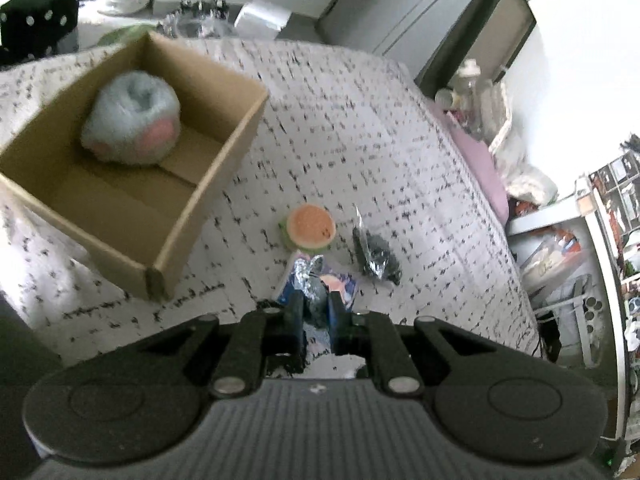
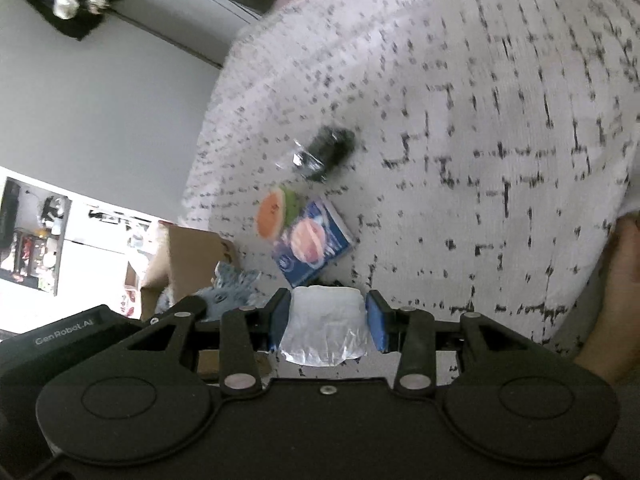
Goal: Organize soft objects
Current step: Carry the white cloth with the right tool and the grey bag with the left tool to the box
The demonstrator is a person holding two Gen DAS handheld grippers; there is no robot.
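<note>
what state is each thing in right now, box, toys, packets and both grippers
cardboard box: open, upright on the bed
grey plush paw: inside the box
burger toy: lying on the bedspread
dark packet: lying on the bedspread
blue packet: lying flat beside the burger toy
left gripper: shut on a crinkly silver-wrapped item
right gripper: shut on a white packet

A: Daylight pours in from the upper right of the left wrist view; the white wall there is blown out.

B: And the cardboard box [image 1: 132, 152] is smeared by motion blur, with shadow filling its near inner wall.

A: The right wrist view is blurrier, the bedspread [image 2: 460, 100] streaking toward the top.

B: Both views bend hard at the fisheye edges, and a plastic bag [image 2: 324, 328] glares white
</note>
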